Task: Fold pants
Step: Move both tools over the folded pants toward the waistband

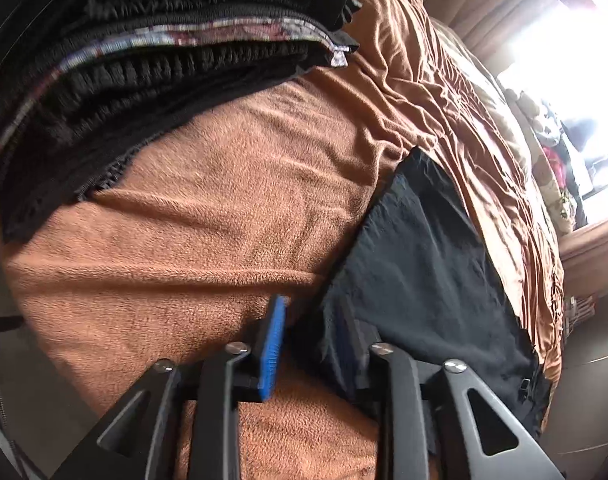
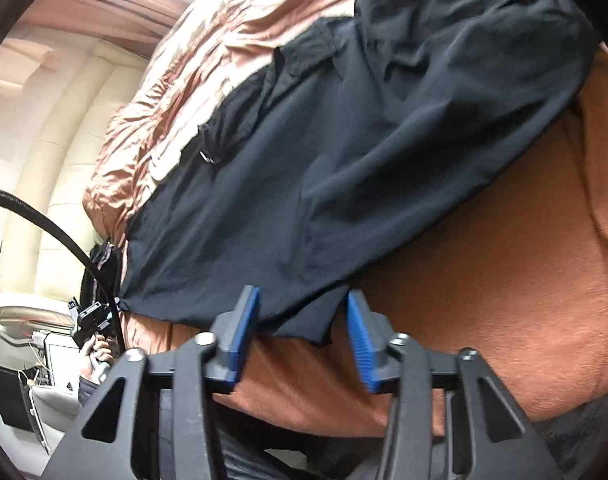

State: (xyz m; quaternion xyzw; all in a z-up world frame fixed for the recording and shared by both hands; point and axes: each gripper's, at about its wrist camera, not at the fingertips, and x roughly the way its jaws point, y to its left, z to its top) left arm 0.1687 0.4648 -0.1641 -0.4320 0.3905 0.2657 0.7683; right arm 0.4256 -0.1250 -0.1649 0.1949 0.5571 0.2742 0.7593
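Dark navy pants (image 1: pixel 416 272) lie spread on a brown fleece blanket (image 1: pixel 208 220). My left gripper (image 1: pixel 316 344) stands with its jaws apart at the pants' near edge; its left blue pad (image 1: pixel 274 344) is bare over the blanket, and the cloth drapes over the right finger. In the right wrist view the pants (image 2: pixel 344 140) lie in wide folds across the bed. My right gripper (image 2: pixel 300 336) is open, with a hem corner of the pants between the blue pads (image 2: pixel 244 332) and neither pad pressing on it.
A stack of folded dark clothes (image 1: pixel 164 64) sits at the blanket's far left. A rumpled tan sheet (image 1: pixel 484 128) runs toward a bright window. A cream padded headboard (image 2: pixel 64 140), a black cable (image 2: pixel 44 220) and a hand (image 2: pixel 98 354) on the other gripper show at left.
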